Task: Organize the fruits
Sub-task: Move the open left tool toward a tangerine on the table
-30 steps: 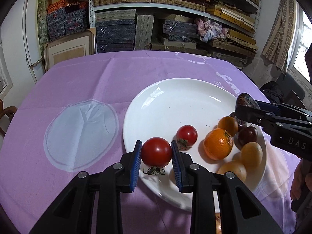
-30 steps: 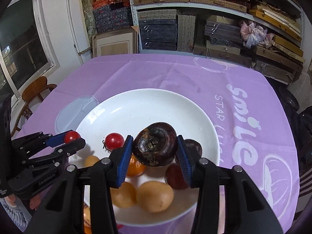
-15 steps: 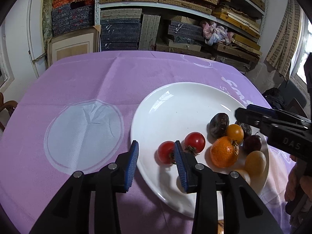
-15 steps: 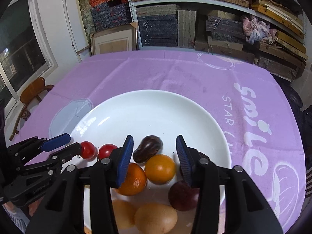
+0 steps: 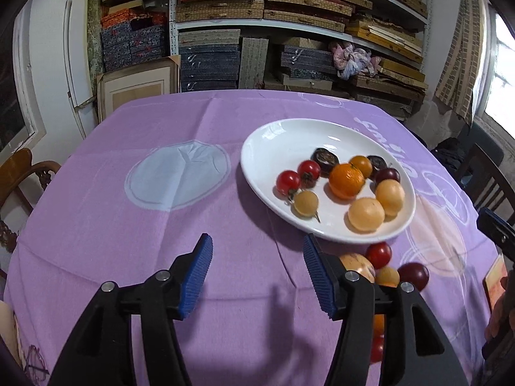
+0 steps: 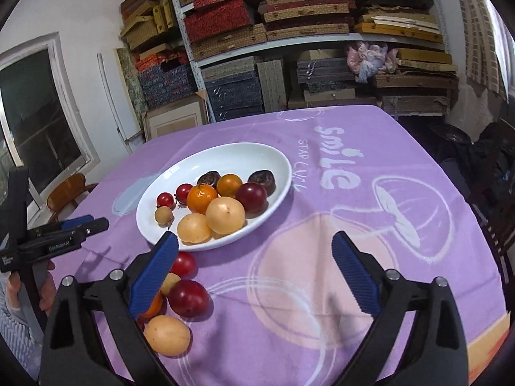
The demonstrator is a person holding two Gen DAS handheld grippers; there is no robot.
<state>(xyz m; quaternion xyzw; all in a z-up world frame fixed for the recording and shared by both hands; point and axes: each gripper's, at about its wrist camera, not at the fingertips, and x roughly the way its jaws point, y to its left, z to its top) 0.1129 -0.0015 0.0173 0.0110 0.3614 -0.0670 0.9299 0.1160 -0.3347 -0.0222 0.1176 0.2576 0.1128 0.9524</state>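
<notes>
Fruits lie in two groups on the purple tablecloth [image 6: 322, 289]: most on the white plate [image 6: 225, 154], a few loose on the cloth just in front of its near rim.

From the left in the right wrist view, the left gripper [image 6: 85, 223] hangs over the cloth's left edge, apart from the plate, with nothing between its fingers; its own camera shows the jaws spread wide over bare cloth [image 5: 257, 270], the plate ahead and to their right.

On the plate, two cherry tomatoes [image 6: 165, 199] sit at the left, with a small tan fruit [image 6: 163, 215] in front of them, its stem pointing toward the near rim. Next come a mandarin [image 6: 201, 197] and a small orange fruit [image 6: 229, 185], two dark wrinkled fruits [image 6: 262, 178] behind them, two pale yellow round fruits [image 6: 225, 215] at the front, and a dark red plum [image 6: 251, 196] to the right. All are roundish, with no clear long axis.

Loose on the cloth are a red fruit [image 6: 183, 263] just beside the plate's rim, a second plum [image 6: 188, 297], and a pale yellow fruit [image 6: 167, 334] nearest the camera, lying slightly lengthwise left to right. These sit by the left finger of the right gripper [image 6: 254, 273], which partly hides two more. That gripper is wide open and empty, over bare cloth to the right of the loose fruit.
</notes>
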